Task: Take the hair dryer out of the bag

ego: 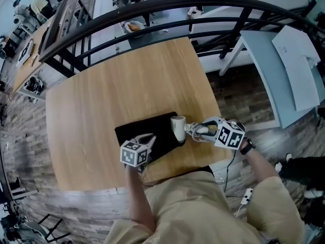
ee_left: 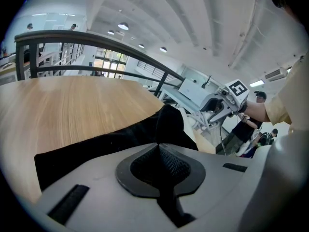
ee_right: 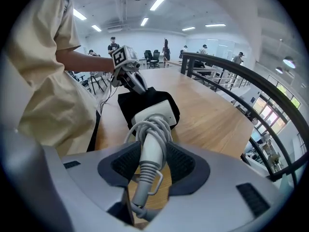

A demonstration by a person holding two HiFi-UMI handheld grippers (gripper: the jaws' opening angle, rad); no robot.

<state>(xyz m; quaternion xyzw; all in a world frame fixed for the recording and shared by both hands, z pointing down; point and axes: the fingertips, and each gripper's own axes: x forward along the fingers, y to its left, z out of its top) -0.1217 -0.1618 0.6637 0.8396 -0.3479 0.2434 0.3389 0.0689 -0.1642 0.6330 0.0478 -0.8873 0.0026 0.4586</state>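
Pointing downward, right claw [ee_right: 153, 151] clamps hair dryer [ee_right: 157, 114] handle; left claw [ee_left: 158, 151] pinches bag [ee_left: 111, 141]

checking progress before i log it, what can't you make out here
- bag opening: head view, covered by left claw.
- hair dryer plug: right gripper view, cord runs under right claw.
- far desks, contents: head view, too small.

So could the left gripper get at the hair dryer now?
Probably not: the left gripper is shut on the black bag, and the right gripper grips the hair dryer by its handle.
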